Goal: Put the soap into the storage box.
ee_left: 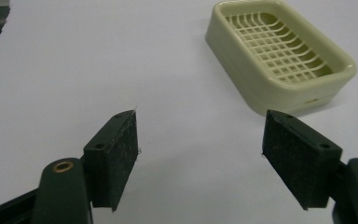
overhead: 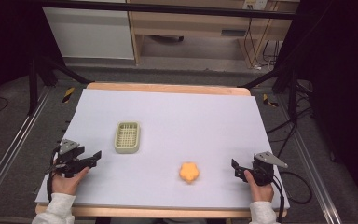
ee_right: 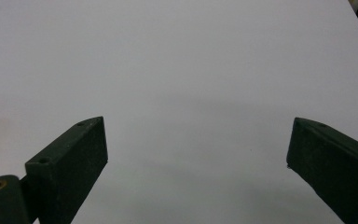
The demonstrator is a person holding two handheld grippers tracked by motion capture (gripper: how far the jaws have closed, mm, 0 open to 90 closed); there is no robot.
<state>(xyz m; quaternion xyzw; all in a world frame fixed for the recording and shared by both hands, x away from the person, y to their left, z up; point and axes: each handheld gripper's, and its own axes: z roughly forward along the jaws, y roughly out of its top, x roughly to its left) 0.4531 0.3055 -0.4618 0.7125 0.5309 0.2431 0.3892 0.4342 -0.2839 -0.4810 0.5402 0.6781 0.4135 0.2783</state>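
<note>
Glossy cream plastic basket (ee_left: 279, 56) on a matt white sheet (overhead: 191, 116) over a wooden table (overhead: 168, 87).

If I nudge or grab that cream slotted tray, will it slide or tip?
The tray sits low and flat on the smooth white table, so it would probably slide rather than tip. It looks like rigid moulded plastic, likely light. Its rounded rim may be slippery for the left gripper.

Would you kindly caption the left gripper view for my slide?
Open left claw facing an empty pale-green slotted tray on white table.
</note>
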